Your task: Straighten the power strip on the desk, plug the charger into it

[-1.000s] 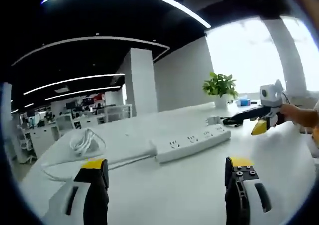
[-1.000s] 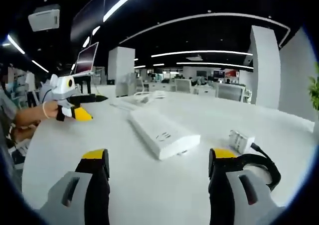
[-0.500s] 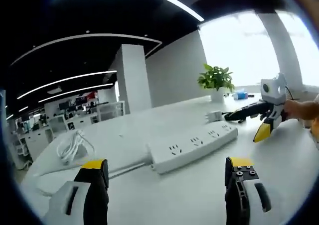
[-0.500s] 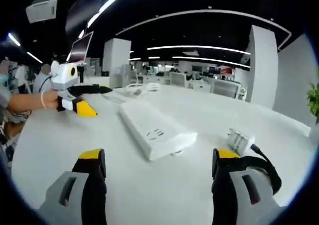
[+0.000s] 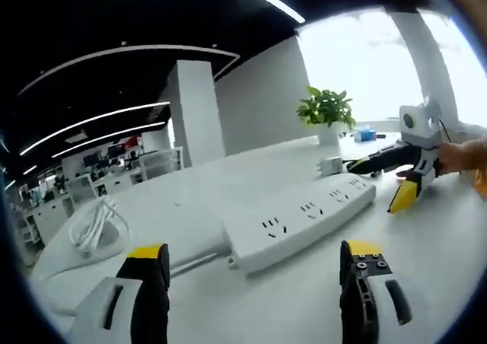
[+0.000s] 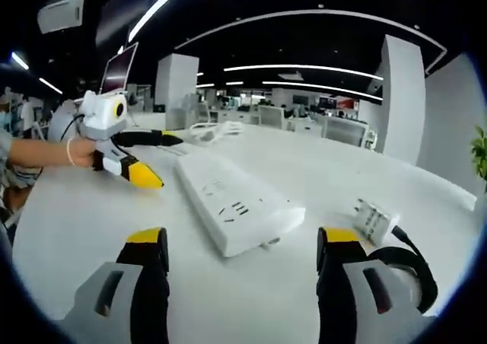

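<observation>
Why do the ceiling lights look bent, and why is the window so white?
Left gripper view: the fisheye lens curves the ceiling lights, and the window behind the plant is overexposed, washing out detail. Right gripper view: the ceiling lights curve likewise; the power strip stays fairly sharp, the far office soft.

The desk [image 6: 91, 222] has a smooth white top with a soft, matt sheen, and the power strip [image 6: 232, 203] and charger [image 6: 375, 218] on it look like smooth white plastic. The charger's black cable [image 6: 415, 264] looks rubbery and dull. Both grippers' jaws look like matt black plastic with glossier yellow tips over grey bodies.
</observation>
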### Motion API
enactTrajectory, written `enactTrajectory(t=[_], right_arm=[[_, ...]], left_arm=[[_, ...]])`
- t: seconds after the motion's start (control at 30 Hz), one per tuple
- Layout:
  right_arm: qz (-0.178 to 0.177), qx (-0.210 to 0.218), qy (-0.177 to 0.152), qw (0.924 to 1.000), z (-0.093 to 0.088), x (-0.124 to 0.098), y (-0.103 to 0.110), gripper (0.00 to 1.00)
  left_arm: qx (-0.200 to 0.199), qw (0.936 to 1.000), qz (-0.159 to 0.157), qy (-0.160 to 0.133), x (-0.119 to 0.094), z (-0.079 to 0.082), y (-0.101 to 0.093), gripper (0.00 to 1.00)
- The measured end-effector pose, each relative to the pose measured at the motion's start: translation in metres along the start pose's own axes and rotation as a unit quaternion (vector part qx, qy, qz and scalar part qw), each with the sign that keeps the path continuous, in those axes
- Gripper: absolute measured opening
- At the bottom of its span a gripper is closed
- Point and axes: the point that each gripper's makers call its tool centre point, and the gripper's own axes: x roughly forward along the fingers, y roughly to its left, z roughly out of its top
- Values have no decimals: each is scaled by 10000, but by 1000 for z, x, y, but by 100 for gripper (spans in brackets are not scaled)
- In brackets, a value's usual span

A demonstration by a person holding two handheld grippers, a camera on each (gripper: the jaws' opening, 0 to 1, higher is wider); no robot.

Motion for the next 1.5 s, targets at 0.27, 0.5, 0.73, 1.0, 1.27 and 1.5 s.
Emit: enactTrajectory(t=[0.27, 0.5, 0.73, 1.0, 1.27, 1.5], right_arm=[[92, 75, 93, 9999, -3, 2, 0, 72], [235, 43, 126, 9996, -6, 4, 4, 61], [210, -53, 153, 9996, -5, 7, 5, 50], [120, 12, 194, 9997, -3, 7, -1, 38], [82, -54, 247, 9996, -4, 7, -1, 38], [107, -35, 257, 9996, -4, 8, -2, 38]], left_arm=[[-116, 9997, -221, 56, 10, 1, -1, 82], [11, 9994, -317, 146, 15, -2, -5, 74], [-124, 9986, -481, 187, 14, -5, -11, 55], [-134, 9978, -598, 239, 14, -6, -16, 50], [-327, 9969, -621, 352, 13, -8, -16, 49], [-325, 9966, -604, 446, 14, -8, -16, 47]])
